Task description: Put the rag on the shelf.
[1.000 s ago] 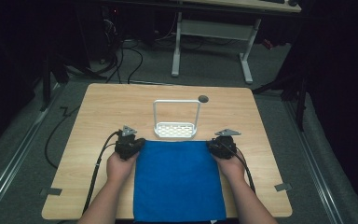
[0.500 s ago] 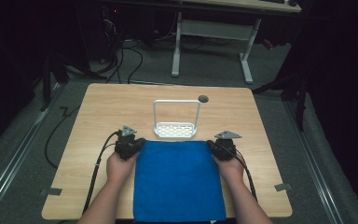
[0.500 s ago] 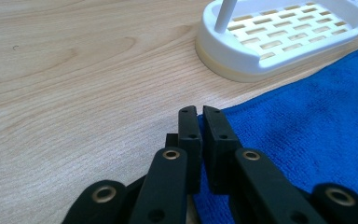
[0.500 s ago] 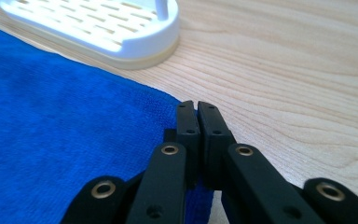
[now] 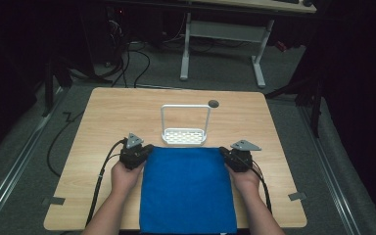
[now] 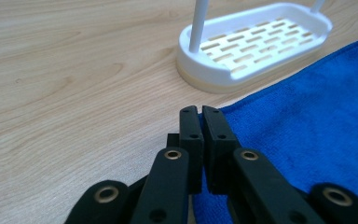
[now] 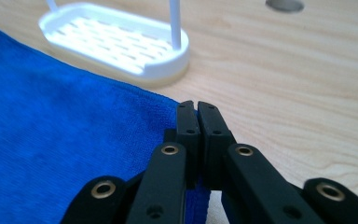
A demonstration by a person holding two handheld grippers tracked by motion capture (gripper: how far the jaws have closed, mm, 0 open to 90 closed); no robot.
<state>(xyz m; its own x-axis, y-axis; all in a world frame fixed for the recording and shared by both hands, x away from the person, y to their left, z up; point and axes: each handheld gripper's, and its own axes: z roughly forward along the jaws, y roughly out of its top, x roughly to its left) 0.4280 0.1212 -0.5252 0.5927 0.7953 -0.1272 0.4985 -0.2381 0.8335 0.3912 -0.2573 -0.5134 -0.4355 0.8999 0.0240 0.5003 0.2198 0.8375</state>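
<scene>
One blue cloth (image 5: pixel 186 188) lay flat on the wooden table (image 5: pixel 107 117), reaching from the near edge up to the two grippers at its far corners. The left gripper (image 5: pixel 144 152) sat at the cloth's far left corner, held in the person's left hand (image 5: pixel 125 174); the right gripper (image 5: pixel 225 155) sat at the far right corner, held in the right hand (image 5: pixel 246 177).

In the left gripper view the two black jaws stood pressed together with only a hairline seam between them, and the cloth's edge (image 6: pixel 307 121) ran in under and between them, so the left gripper (image 6: pixel 199 112) was closed on the corner of the cloth. In the right gripper view the right gripper (image 7: pixel 195 106) was likewise closed, its jaws nearly touching, with the cloth's corner (image 7: pixel 65 130) pinched between them.

Just ahead of both grippers, and between them, stood one white slotted tray (image 5: pixel 183 137) with a tall hoop handle; its base lay just beside the cloth's far edge. Beyond the right gripper, farther up the table, one round grey hole (image 5: pixel 213 103) showed in the tabletop. Two black cables (image 5: pixel 103 171) trailed back from the grippers, one beside each forearm.
</scene>
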